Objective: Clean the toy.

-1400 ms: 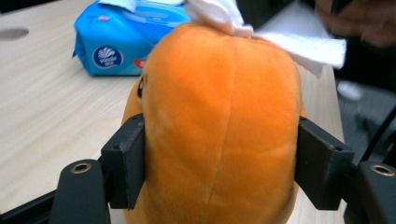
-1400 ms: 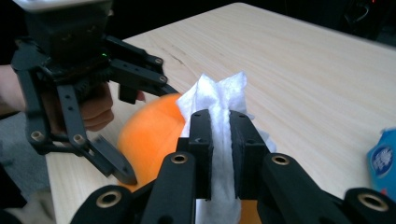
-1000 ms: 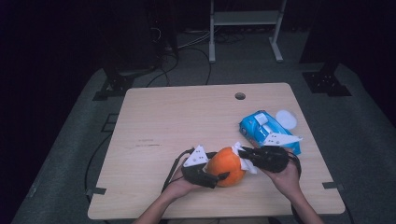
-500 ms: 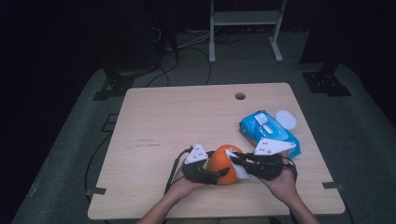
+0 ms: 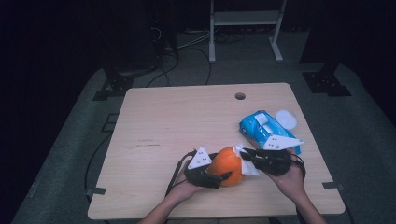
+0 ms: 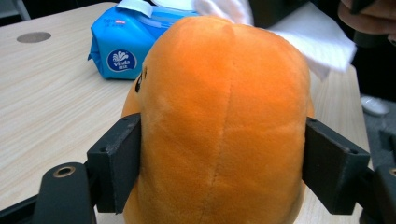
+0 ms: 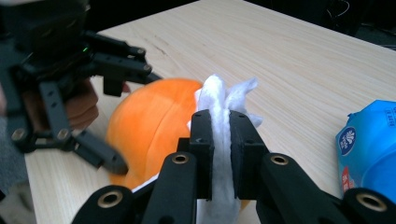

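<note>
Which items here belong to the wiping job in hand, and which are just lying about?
In use:
- orange plush toy, clamped in the left tongs
- white wipe, pinched in the right tongs, against the toy
- blue wipes pack, likely the wipe's source

Lying about:
- white round lid beside the pack
- cables on the floor

Dark lab or studio, wooden table, floor cables, stand bases

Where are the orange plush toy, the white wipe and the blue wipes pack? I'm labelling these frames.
orange plush toy (image 6: 224, 121), left gripper view, its seam.
white wipe (image 7: 219, 100), right gripper view, bunched top.
blue wipes pack (image 5: 254, 130), high view, its top.
</note>
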Demonstrator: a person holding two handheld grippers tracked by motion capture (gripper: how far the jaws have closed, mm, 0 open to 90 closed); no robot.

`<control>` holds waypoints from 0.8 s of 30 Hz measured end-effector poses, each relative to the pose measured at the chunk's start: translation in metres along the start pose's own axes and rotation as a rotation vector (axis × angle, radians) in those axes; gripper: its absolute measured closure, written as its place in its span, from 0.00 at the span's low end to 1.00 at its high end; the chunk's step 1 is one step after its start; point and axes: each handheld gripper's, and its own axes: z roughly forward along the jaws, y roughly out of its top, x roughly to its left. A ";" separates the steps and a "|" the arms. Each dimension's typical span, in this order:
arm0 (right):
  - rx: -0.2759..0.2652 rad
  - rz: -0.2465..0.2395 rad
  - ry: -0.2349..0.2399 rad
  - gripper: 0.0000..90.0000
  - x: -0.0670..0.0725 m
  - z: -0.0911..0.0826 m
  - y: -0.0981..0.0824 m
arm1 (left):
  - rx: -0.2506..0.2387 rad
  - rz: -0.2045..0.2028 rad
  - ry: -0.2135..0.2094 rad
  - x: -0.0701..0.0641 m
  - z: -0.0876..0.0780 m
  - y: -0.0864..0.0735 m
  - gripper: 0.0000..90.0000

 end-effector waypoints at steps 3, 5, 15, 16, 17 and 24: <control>0.010 -0.030 0.005 0.89 0.007 -0.001 0.003 | -0.003 -0.027 0.000 0.003 -0.001 0.000 0.24; 0.010 -0.045 0.012 0.89 0.011 -0.001 0.004 | -0.004 -0.038 0.006 0.004 -0.001 -0.001 0.24; 0.029 -0.156 0.058 0.89 0.043 0.008 0.018 | 0.021 0.118 0.059 -0.025 0.008 0.001 0.23; 0.029 -0.156 0.051 0.89 0.042 0.008 0.019 | 0.021 0.137 0.064 -0.027 0.008 0.001 0.23; 0.028 -0.152 0.039 0.89 0.039 0.007 0.019 | 0.018 0.135 0.063 -0.026 0.008 0.001 0.23; 0.055 -0.092 -0.015 0.89 0.010 -0.006 0.010 | 0.004 0.075 0.042 -0.015 0.005 0.001 0.23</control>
